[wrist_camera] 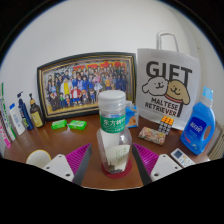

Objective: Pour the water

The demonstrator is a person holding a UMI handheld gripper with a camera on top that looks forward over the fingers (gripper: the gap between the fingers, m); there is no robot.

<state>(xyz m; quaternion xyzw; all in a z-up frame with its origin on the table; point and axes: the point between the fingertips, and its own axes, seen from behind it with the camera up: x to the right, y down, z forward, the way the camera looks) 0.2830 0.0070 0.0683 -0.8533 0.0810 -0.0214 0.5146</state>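
fingers [113,160] clamped on clear ribbed plastic bottle [113,125], white screw cap, upright over smooth brown wooden table [60,140]

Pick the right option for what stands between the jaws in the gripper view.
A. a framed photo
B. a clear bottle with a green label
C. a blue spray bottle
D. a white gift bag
B: the clear bottle with a green label stands upright between the jaws of the gripper, while the blue bottle, the gift bag and the framed photo sit beyond them.
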